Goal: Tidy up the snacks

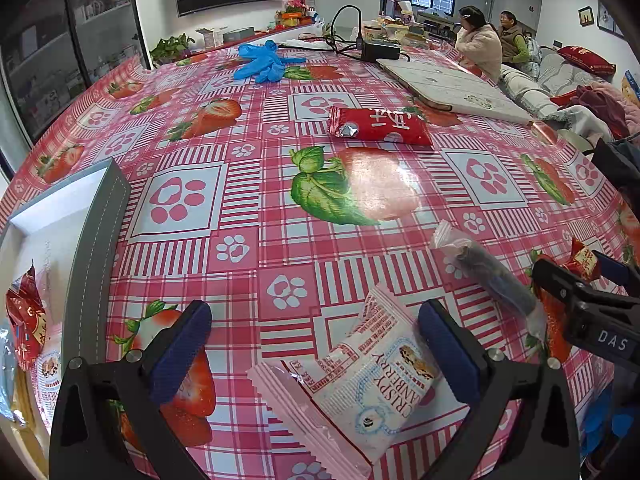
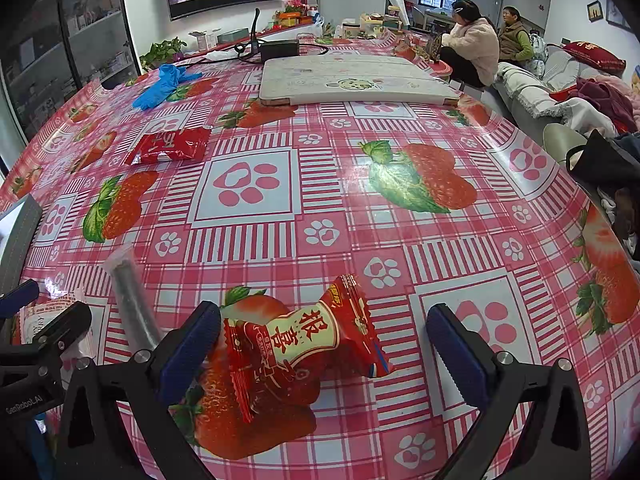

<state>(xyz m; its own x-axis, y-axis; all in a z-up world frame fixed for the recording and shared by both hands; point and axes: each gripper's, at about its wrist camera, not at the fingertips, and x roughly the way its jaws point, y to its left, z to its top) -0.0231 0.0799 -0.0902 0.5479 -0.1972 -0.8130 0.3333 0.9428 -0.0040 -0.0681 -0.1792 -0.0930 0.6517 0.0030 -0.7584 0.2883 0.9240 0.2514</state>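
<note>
In the left wrist view, the left gripper [image 1: 316, 352] is hovering low over the tabletop [image 1: 256, 200] with its fingers [image 1: 182, 350] spread wide, holding nothing. A pink-and-white cranberry crisp packet [image 1: 360, 384] is lying flat between them, nearer the right-hand finger and apparently not touching either pad. Just beyond it, a clear sleeve with a dark snack stick [image 1: 492, 276] is lying at a slant. A long red wrapper [image 1: 380, 126] is resting farther out toward the middle of the tabletop, well apart from the rest. At the left edge, a grey-walled box [image 1: 96, 256] is sitting with red and other packets inside it. The right gripper is showing at the right edge, with a small red candy-style packet [image 1: 584, 260] just past its tip. Blue gloves [image 1: 264, 62] are lying at the far side.

In the right wrist view, the right gripper [image 2: 324, 354] is likewise standing wide open and gripping nothing. The red packet with gold lettering [image 2: 304, 344] is sitting on the tabletop [image 2: 400, 248] between the fingers [image 2: 192, 354]; its left end is lying right against the left pad, while the right pad is well clear. The clear sleeve [image 2: 132, 300] is lying just left of it, and the long red wrapper [image 2: 172, 146] is farther away. A white board [image 2: 352, 80] is lying across the far side.
</note>
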